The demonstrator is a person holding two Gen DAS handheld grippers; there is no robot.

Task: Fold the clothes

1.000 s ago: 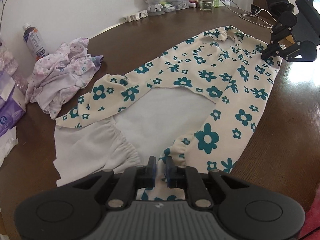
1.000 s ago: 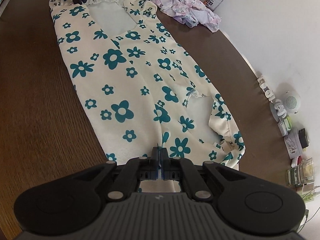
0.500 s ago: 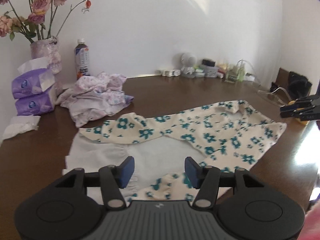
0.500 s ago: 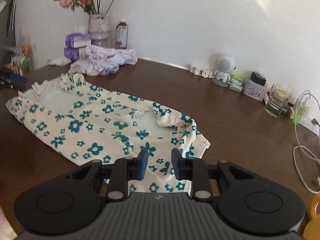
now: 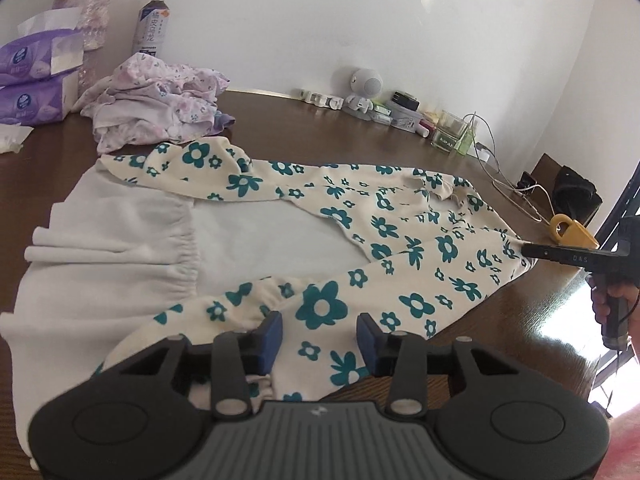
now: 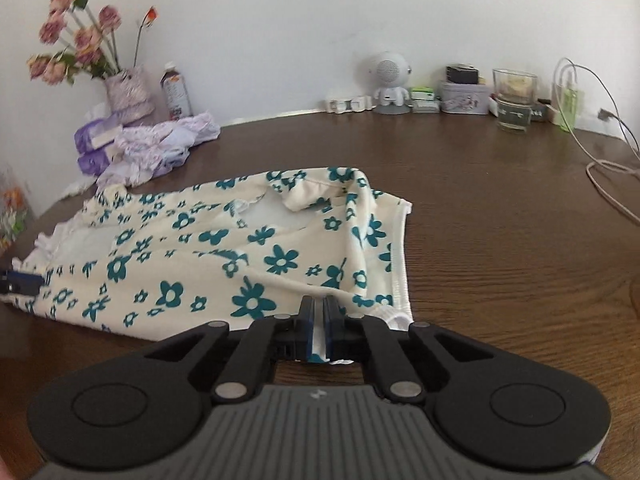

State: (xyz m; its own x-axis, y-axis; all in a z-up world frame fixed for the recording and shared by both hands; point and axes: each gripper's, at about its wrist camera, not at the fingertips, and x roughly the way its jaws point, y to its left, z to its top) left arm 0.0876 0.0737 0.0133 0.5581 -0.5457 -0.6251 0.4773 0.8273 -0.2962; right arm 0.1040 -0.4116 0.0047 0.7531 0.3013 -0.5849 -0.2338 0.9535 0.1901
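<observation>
A cream garment with teal flowers [image 5: 400,240] lies spread on the brown table [image 5: 304,128], its white lining [image 5: 120,232] showing at the left. My left gripper [image 5: 320,334] hovers open over the near floral edge, with nothing between its fingers. In the right wrist view the same garment [image 6: 224,248] stretches away to the left. My right gripper [image 6: 319,318] is shut on the garment's white-edged hem, and fabric shows between the pads. From the left wrist view, the right gripper [image 5: 560,255] meets the garment's far right corner, held by a hand [image 5: 612,304].
A crumpled lilac clothes pile [image 5: 160,108], a bottle [image 5: 152,24], purple tissue packs [image 5: 36,76] and a vase of flowers [image 6: 128,88] stand at the back left. A small white robot figure [image 6: 386,80], a glass [image 6: 514,100], cables [image 6: 608,172] and a yellow object [image 5: 572,234] line the far and right edges.
Both grippers let go of the garment and lifted away half a second ago. The right one has now come back down and shut on the hem; the left stays open, lower and nearer the cloth.
</observation>
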